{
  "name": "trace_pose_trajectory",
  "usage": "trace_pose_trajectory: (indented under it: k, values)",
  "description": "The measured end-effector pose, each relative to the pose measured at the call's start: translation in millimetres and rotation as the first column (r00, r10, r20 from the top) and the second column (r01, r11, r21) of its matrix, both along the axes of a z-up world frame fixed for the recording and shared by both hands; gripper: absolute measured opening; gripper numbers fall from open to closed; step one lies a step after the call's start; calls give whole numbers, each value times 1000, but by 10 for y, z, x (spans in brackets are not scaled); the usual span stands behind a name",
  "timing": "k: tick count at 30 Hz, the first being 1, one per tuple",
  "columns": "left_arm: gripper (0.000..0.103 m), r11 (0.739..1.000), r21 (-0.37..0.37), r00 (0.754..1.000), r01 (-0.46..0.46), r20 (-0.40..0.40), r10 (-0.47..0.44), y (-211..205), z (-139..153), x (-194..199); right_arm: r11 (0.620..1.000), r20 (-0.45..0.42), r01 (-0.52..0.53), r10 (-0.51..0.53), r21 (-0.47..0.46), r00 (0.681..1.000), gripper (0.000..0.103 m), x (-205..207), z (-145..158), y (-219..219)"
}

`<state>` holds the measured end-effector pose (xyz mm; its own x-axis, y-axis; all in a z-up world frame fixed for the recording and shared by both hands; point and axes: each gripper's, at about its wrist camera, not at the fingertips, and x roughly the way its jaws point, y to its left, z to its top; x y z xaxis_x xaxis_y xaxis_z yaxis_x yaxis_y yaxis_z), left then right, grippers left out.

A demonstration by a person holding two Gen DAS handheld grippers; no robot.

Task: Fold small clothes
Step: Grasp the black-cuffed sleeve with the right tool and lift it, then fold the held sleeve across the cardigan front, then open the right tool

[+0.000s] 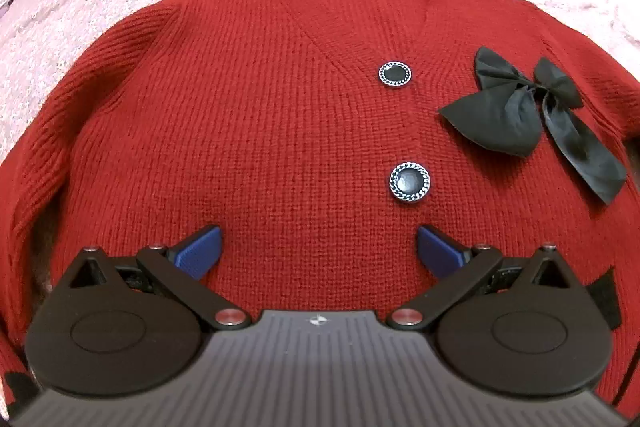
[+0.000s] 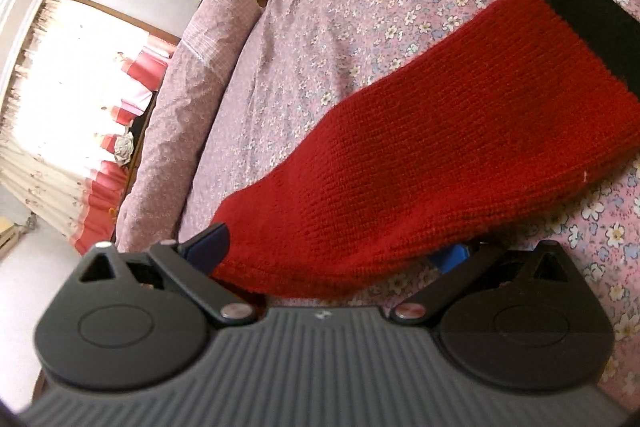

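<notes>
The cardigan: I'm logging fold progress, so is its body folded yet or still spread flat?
Spread flat. The cardigan lies front-up on the bed, both buttons and the bow showing.

Left gripper hovers, fingers spread wide; right gripper likewise spread.

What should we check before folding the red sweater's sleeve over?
1. Sweater lies flat, front up: ok.
2. Buttons done up: cannot tell.
3. Left gripper open, holding nothing: ok.
4. Sleeve between the right gripper's fingers: ok; firmly pinched: cannot tell.
5. Bow out of the sleeve's landing spot: cannot tell.
6. Black cuff free, not snagged: ok.
</notes>
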<state>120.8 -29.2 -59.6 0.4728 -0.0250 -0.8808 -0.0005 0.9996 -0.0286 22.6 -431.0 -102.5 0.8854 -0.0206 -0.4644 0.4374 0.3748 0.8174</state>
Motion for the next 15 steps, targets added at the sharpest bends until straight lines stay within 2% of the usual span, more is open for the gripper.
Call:
trace_pose_trajectory:
  k: [1, 2, 3, 4, 6, 7, 9, 11, 15]
  values:
    - [103, 1000, -1, 1000, 3, 4, -3, 2, 1, -4, 1000, -2, 9, -9, 9, 1000, 100, -4, 0, -11]
    - [103, 1000, -1, 1000, 4, 7, -4, 3, 5, -11, 1000, -13, 22, -22, 13, 1000, 92, -18, 6, -22]
    - [103, 1000, 1, 1000, 6, 8, -6, 5, 7, -16, 999, -28, 32, -31, 12, 999, 80, -30, 15, -28]
    - [103, 1000, 3, 1000, 8, 9, -8, 6, 10, -19, 999, -43, 40, -40, 9, 998, 75, -49, 23, -36]
    - [103, 1000, 2, 1000, 10, 10, -10, 5, 22, -21, 999, -56, 45, -45, -4, 997, 55, -68, 40, -51]
    - [103, 1000, 4, 1000, 11, 9, -11, 6, 30, -18, 999, -66, 47, -48, -14, 997, 49, -71, 51, -57]
    - [103, 1000, -3, 1000, 10, 7, -10, 18, 59, -24, 998, -76, 50, -53, -30, 996, 29, -86, 77, -74]
    - [103, 1000, -13, 1000, 9, 11, -8, 31, 90, -28, 997, -67, 42, -45, -58, 997, 24, -92, 127, -81]
    - [103, 1000, -7, 999, 10, 35, -10, 36, 170, -23, 983, -36, 8, -15, -183, 999, 15, -65, 288, -61]
